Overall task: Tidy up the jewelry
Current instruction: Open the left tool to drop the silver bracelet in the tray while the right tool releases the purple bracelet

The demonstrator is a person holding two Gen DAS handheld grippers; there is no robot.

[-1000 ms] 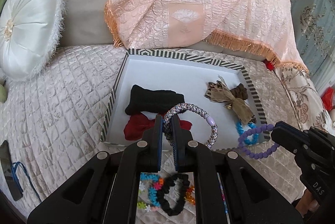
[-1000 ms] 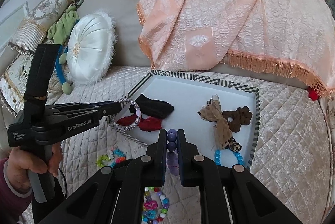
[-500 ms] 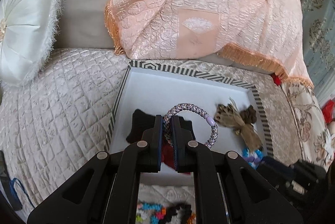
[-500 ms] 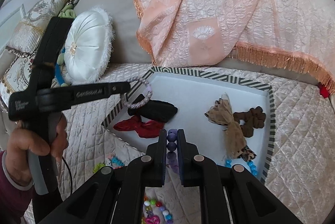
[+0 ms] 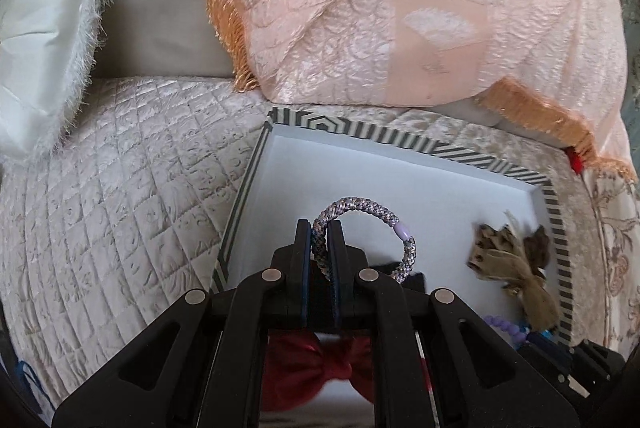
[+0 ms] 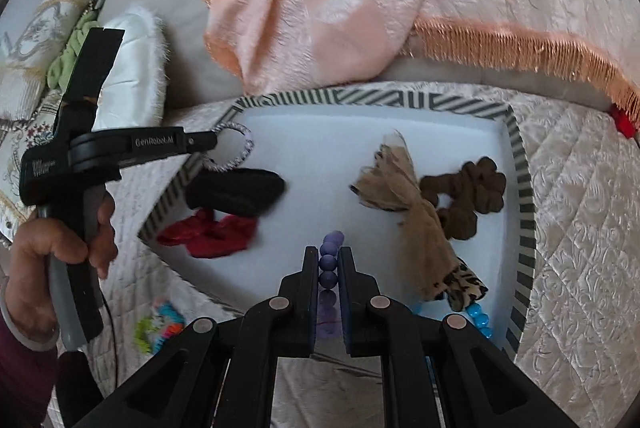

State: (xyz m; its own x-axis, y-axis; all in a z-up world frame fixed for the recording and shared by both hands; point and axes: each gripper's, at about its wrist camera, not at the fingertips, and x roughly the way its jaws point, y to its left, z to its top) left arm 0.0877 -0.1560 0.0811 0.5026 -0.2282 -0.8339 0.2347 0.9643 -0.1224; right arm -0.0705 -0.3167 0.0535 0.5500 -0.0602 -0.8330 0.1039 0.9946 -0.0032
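My left gripper (image 5: 320, 228) is shut on a braided silver-lilac bracelet (image 5: 384, 218) and holds it above the white tray (image 5: 352, 168) near its left rim. In the right wrist view the left gripper (image 6: 212, 140) and the bracelet (image 6: 240, 152) hang over the tray's left corner. My right gripper (image 6: 330, 254) is shut on a purple bead bracelet (image 6: 329, 264) above the tray's (image 6: 520, 188) front part. In the tray lie a black bow (image 6: 236, 192), a red bow (image 6: 208, 232), a tan bow (image 6: 404, 188), a brown scrunchie (image 6: 472, 188) and a blue bead bracelet (image 6: 478, 316).
The tray sits on a quilted cream bed cover (image 5: 120, 208). A peach fringed throw (image 5: 400, 8) lies behind it and a white round cushion (image 5: 44, 28) at far left. Coloured bead pieces (image 6: 160, 324) lie on the cover in front of the tray's left corner.
Both grippers have moved forward over the tray with their bracelets still held. The left one now hangs over the tray's left side, the right one over its front.
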